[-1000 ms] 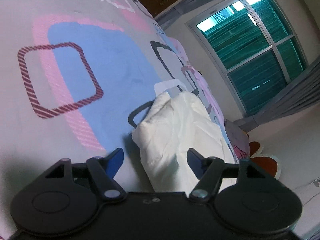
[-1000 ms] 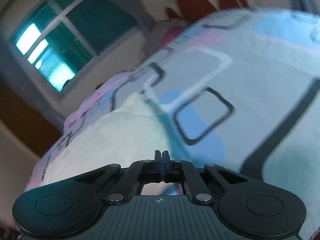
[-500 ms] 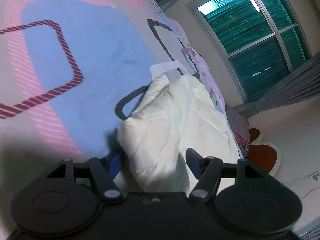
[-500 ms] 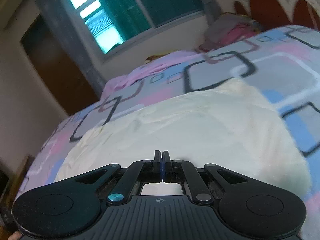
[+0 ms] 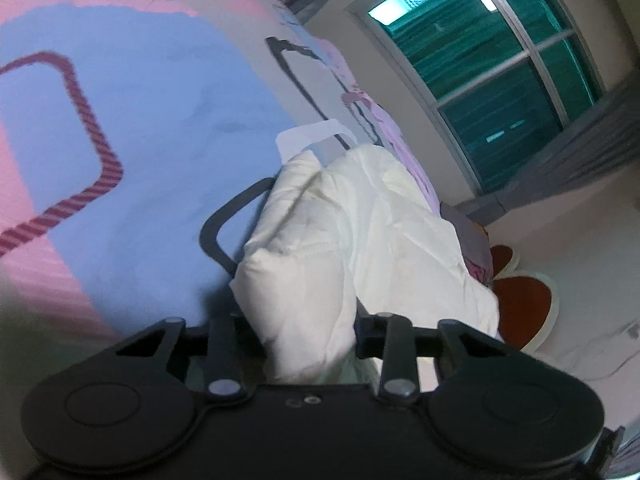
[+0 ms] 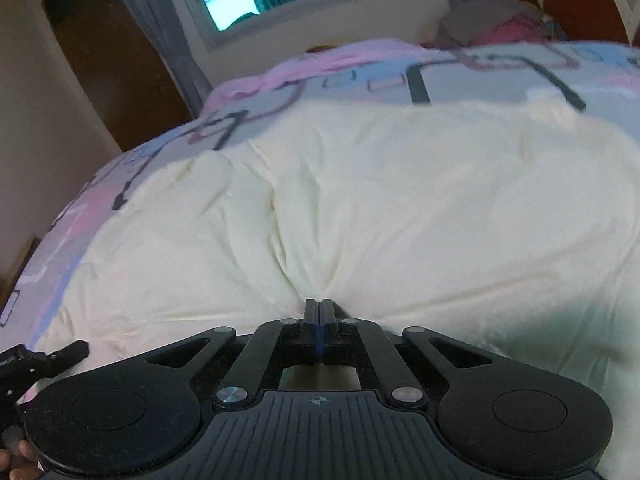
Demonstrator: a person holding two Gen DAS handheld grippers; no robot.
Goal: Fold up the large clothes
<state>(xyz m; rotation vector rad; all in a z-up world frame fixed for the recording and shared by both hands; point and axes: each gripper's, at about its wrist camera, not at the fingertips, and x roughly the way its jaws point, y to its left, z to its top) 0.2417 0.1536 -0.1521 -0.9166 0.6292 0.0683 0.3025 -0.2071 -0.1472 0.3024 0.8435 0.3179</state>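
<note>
A large cream-white garment [image 5: 360, 224] lies on a bed with a patterned sheet [image 5: 168, 112]. In the left wrist view my left gripper [image 5: 304, 332] is open, with a bunched corner of the garment between its fingers. In the right wrist view the garment [image 6: 400, 192] spreads wide across the bed. My right gripper [image 6: 319, 312] is shut on a pinch of the garment's near edge, and creases radiate from the grip. The left gripper's tip [image 6: 60, 354] shows at the lower left of that view.
The bed sheet [image 6: 360, 76] has pink, blue and grey squares. A window [image 5: 492, 48] with grey curtains is behind the bed. A dark wooden door [image 6: 112, 60] stands at the left. A red and white headboard [image 5: 524, 296] and pillows [image 6: 496, 20] are at the bed's end.
My left gripper moved forward onto the garment's corner, which now sits between its fingers. My right gripper swung round to face the spread garment, staying shut.
</note>
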